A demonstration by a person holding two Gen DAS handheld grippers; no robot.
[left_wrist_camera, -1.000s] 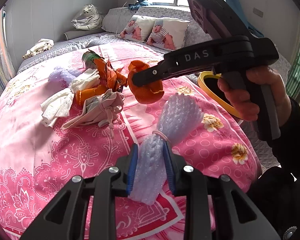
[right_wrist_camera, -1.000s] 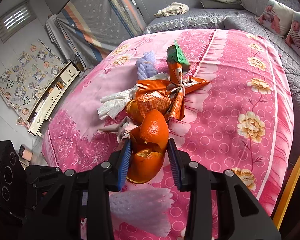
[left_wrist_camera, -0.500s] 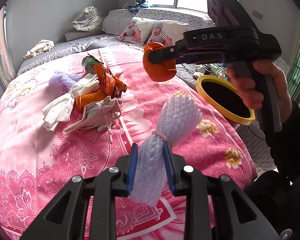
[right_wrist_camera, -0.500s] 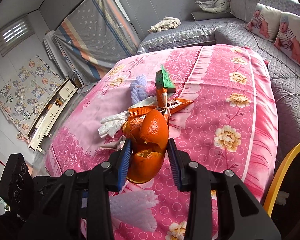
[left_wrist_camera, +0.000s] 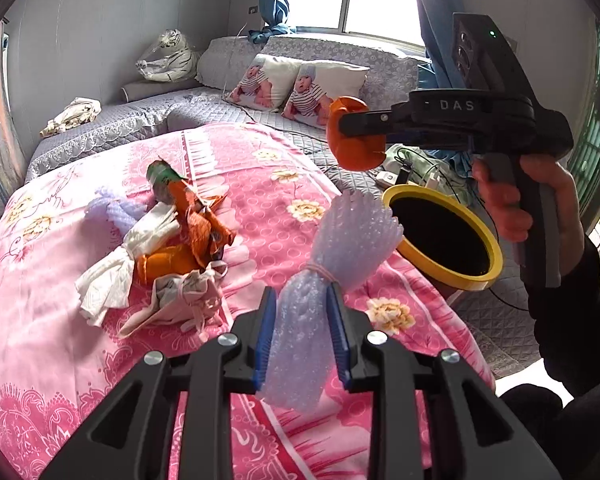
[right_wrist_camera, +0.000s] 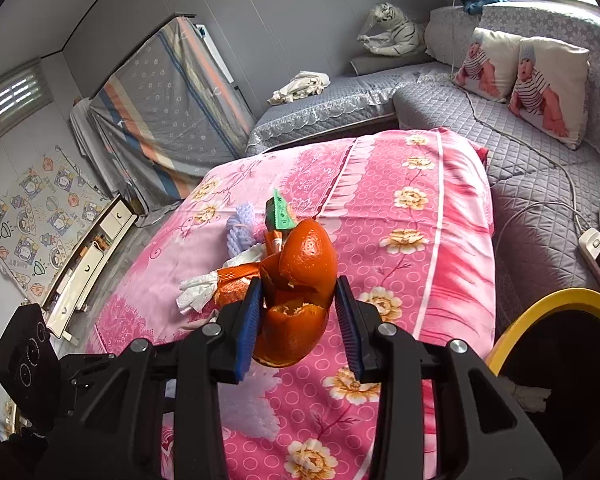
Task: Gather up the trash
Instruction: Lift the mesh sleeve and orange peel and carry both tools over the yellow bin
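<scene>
My left gripper is shut on a bundle of white foam netting and holds it above the pink bed cover. My right gripper is shut on a piece of orange peel; in the left wrist view the peel hangs in the air just left of and above the yellow-rimmed trash bin. The bin's rim shows at the right of the right wrist view. A pile of trash lies on the bed: tissues, orange wrappers, a crumpled mask, purple foam netting.
The pink flowered bed cover fills the foreground. A grey sofa with two baby-print pillows stands behind. A power strip and cables lie on grey bedding by the bin.
My right gripper has carried the orange peel up and to the right, away from the pile and toward the bin. My left gripper still holds the foam netting in about the same place.
</scene>
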